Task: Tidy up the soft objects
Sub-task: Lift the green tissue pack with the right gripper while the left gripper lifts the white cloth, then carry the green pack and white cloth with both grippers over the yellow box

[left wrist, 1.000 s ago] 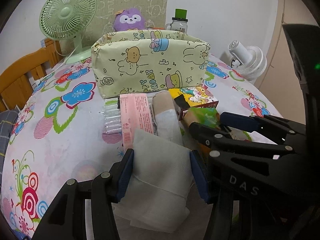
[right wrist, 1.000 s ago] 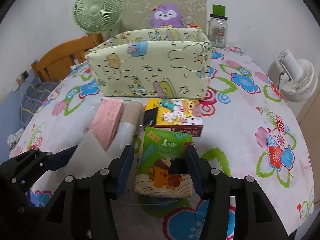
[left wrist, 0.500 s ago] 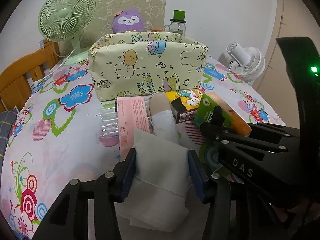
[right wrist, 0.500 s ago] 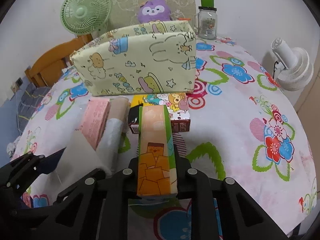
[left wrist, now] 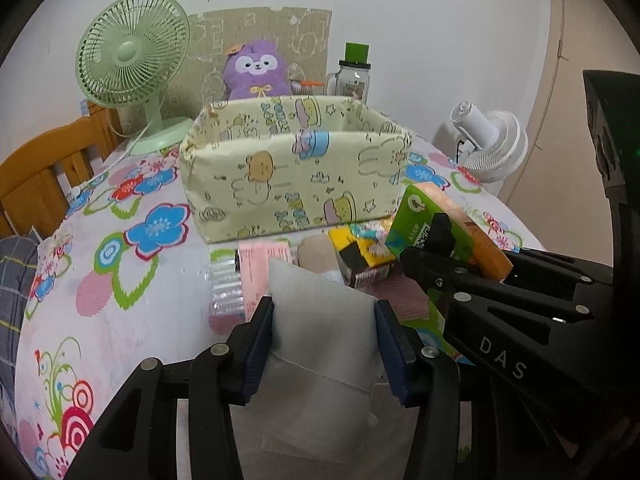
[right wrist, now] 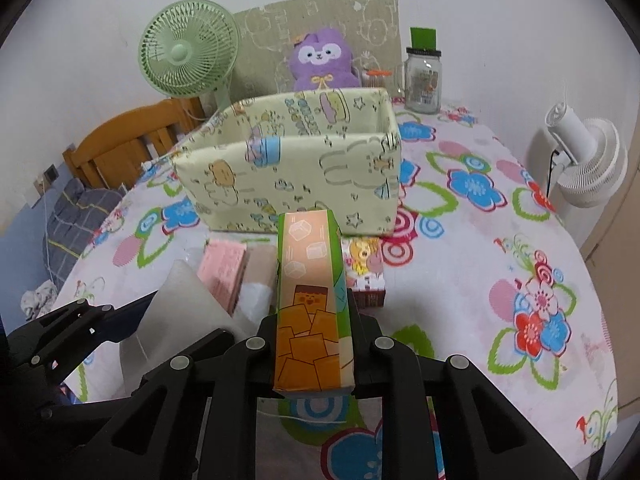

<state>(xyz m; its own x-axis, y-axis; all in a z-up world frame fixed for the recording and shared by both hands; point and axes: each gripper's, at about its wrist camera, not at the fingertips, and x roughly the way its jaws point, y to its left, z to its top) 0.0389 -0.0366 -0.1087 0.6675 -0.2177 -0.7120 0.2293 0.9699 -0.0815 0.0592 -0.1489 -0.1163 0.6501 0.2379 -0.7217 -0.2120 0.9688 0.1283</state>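
Tissue packs are the business here: the left hand-held gripper (left wrist: pixel 324 332) clamps a white pack (left wrist: pixel 320 340) between its blue pads, and the right hand-held gripper (right wrist: pixel 312 344) pinches an orange-and-green pack (right wrist: pixel 310 304), both raised, likely bound for the box. Beyond lie a pink pack (right wrist: pixel 224 272) and a cartoon carton (right wrist: pixel 366 270) on the flowered tabletop (right wrist: pixel 480 248), then the open fabric box (right wrist: pixel 292 176), a green fan (right wrist: pixel 188 50) and a purple plush (right wrist: pixel 322 60).
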